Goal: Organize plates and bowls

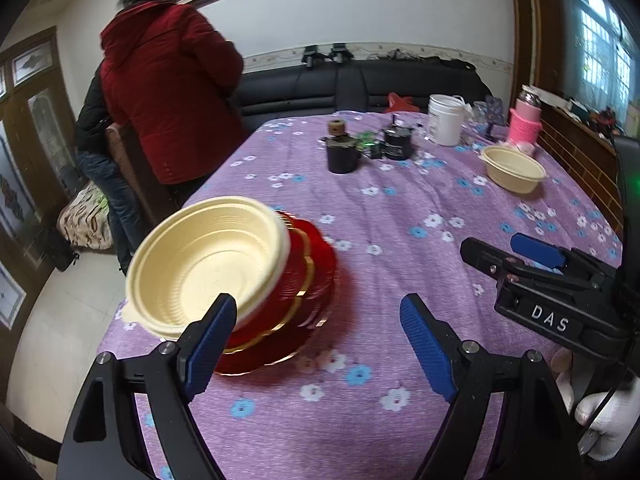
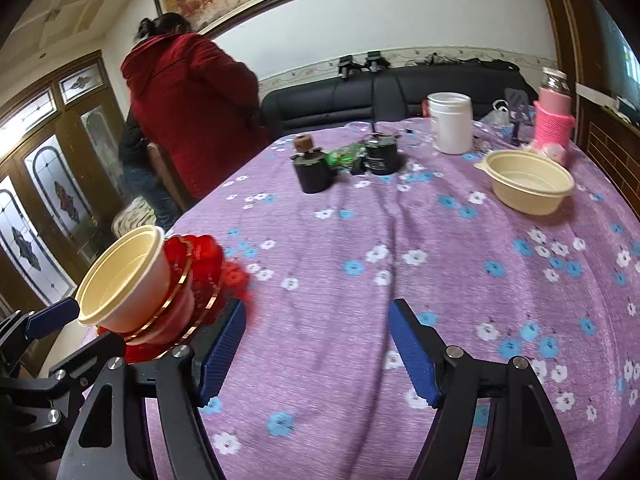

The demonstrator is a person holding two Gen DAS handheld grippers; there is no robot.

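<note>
So the stack, a cream bowl nested in red plates, is sitting at the table's near-left corner. The left gripper is hanging wide and empty just right of it. The right gripper is also gaping, holding nothing, but it's the nearer one to the lone cream bowl sitting far right.

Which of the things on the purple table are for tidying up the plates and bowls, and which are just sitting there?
For the job:
- cream bowl on top of the stack
- red plates under it
- second cream bowl far right

Just sitting there:
- white tub
- pink bottle
- black cup
- black jar
</note>
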